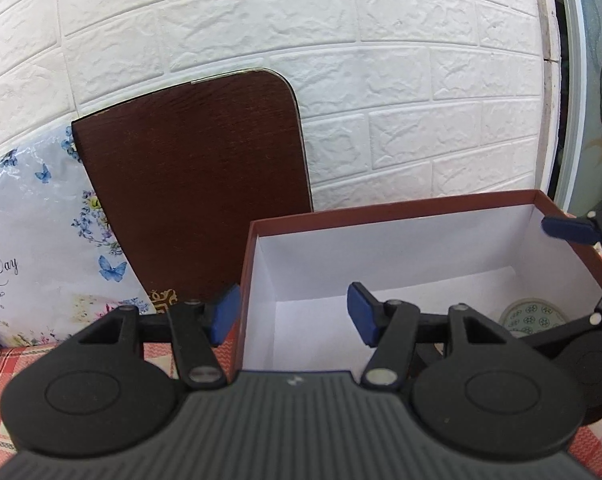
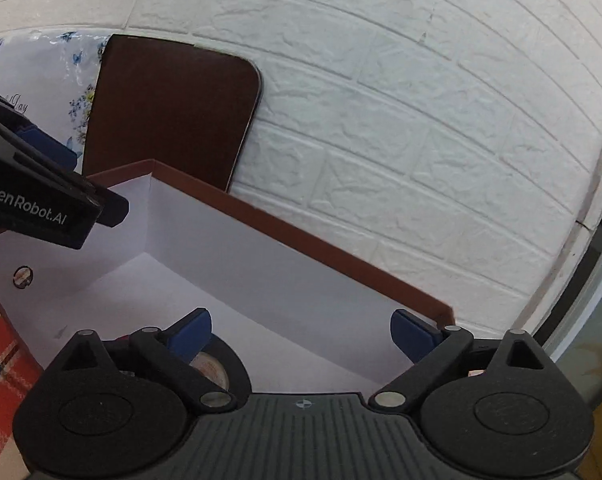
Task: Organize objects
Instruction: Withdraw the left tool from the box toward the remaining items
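Note:
An open red-brown box with a white inside stands against the white brick wall; it also shows in the right wrist view. My left gripper is open and empty, its jaws astride the box's left wall. My right gripper is open and empty, over the inside of the box. A round patterned disc lies on the box floor at the right; a round object shows under the right gripper's left finger. The right gripper shows at the right edge of the left wrist view.
A dark brown board leans on the wall behind the box. A floral bag stands left of it. A red checked cloth covers the surface. A window frame is at the right.

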Motion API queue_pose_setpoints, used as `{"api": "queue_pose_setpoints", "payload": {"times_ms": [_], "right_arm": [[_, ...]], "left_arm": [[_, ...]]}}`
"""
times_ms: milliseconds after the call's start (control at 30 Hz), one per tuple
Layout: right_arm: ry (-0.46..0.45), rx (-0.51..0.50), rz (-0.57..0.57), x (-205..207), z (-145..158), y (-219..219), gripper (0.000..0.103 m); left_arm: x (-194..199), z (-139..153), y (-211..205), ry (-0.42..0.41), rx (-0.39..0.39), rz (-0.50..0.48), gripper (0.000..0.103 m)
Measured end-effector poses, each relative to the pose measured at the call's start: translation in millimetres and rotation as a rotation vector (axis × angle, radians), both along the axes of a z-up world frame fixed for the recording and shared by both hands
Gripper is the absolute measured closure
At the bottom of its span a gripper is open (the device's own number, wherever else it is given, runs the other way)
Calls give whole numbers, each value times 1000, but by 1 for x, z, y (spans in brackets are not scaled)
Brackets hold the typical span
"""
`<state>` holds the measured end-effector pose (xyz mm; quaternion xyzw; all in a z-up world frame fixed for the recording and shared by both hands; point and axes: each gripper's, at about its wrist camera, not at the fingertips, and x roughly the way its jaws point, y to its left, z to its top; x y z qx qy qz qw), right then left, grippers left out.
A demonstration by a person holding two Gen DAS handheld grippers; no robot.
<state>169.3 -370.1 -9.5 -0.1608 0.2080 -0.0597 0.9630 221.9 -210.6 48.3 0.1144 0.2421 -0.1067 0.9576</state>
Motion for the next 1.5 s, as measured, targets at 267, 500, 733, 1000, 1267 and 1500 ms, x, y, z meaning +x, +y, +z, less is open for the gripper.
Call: {"api": "queue_pose_setpoints", "payload": {"times_ms": [267,500,733,1000,1267,1500], "right_arm": [[82,0,2,-22,-1,-8,41],[73,1,-24,-84,-7,-7,35],[-122,54,-120,-146,12,7,17],[-238,218,-32,-214,14,62,17],[-111,269,120,-231,-9,133,18],[10,214,261,-212,-34,196,21]], "left_arm": [[-12,8,4,25,-20,-16,37],[-44,15,3,50,-44,-61,36],[-92,21,17,83,-77,-85,34],[-146,19,55,81,-86,-59,30],[-172,-2,119,104,-114,12,30],[-175,-53,203,202,-116,170,30]]}}
